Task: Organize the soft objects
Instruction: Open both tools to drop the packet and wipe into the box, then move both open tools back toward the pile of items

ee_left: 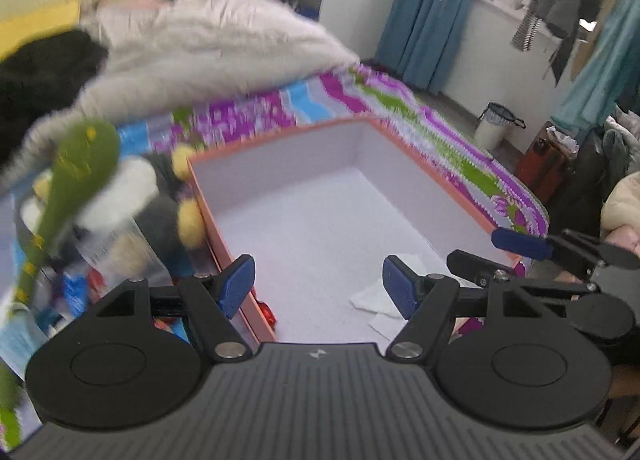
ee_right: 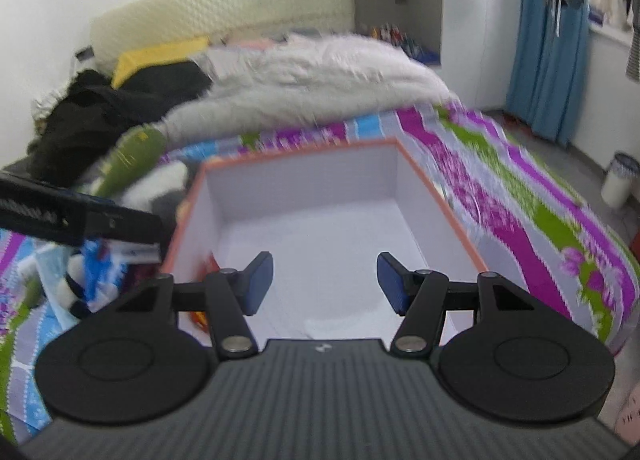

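An orange-rimmed box (ee_left: 280, 140) with a white inside lies on the bed; it also shows in the right wrist view (ee_right: 304, 152). Soft toys lie left of it: a long green plush (ee_left: 72, 176), also in the right wrist view (ee_right: 128, 164), and a grey-and-white plush with yellow balls (ee_left: 160, 204). My left gripper (ee_left: 318, 286) is open and empty over the box's near left part. My right gripper (ee_right: 325, 282) is open and empty over the box's near end; it appears in the left wrist view (ee_left: 520, 244) at the box's right corner.
White paper scraps (ee_left: 380, 296) lie on the box floor. A fluffy white blanket (ee_right: 304, 68) and black clothes (ee_right: 100, 108) lie behind on the colourful bedspread (ee_right: 520, 188). A white bin (ee_left: 496, 126) stands on the floor by blue curtains (ee_right: 548, 40).
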`<state>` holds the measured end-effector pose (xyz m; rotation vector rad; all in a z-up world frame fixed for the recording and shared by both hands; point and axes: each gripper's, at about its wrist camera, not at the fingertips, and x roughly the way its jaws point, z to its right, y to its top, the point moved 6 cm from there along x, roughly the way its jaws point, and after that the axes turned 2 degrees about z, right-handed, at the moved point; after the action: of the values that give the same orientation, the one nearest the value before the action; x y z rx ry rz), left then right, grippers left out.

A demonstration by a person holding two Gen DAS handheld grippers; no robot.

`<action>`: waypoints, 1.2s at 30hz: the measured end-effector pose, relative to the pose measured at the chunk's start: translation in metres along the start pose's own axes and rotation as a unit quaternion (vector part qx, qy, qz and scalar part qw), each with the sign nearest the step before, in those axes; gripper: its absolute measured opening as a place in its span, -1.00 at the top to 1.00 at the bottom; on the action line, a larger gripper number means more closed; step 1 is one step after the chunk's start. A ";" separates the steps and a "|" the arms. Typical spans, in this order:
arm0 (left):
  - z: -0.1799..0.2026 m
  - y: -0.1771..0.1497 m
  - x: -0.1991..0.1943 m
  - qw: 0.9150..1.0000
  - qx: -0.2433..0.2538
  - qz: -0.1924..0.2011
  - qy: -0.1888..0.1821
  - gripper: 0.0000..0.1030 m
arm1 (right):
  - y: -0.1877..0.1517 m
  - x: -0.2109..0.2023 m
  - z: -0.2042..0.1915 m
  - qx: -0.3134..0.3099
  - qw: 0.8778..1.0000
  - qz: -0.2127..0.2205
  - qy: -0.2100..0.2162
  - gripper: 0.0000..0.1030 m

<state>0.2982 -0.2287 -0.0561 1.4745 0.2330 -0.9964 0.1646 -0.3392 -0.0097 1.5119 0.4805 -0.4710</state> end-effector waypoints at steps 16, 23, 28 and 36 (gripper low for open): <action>-0.013 -0.026 -0.095 0.996 -0.002 0.085 0.034 -0.46 | 0.004 -0.047 -0.064 -0.010 0.996 0.059 0.063 -0.17; -0.038 -0.049 -0.116 0.994 -0.042 0.092 0.046 -0.46 | -0.006 -0.054 -0.091 -0.019 0.994 0.061 0.086 -0.17; -0.059 -0.070 -0.125 0.992 -0.067 0.090 0.058 -0.46 | -0.017 -0.052 -0.107 -0.022 0.994 0.049 0.098 -0.17; -0.089 -0.117 -0.129 0.988 -0.106 0.068 0.086 -0.46 | -0.038 -0.048 -0.134 -0.031 0.993 0.030 0.114 -0.17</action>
<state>0.1801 -0.0730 -0.0644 1.3623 0.3484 -0.7123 0.1023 -0.2052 -0.0138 1.5237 0.6195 -0.2342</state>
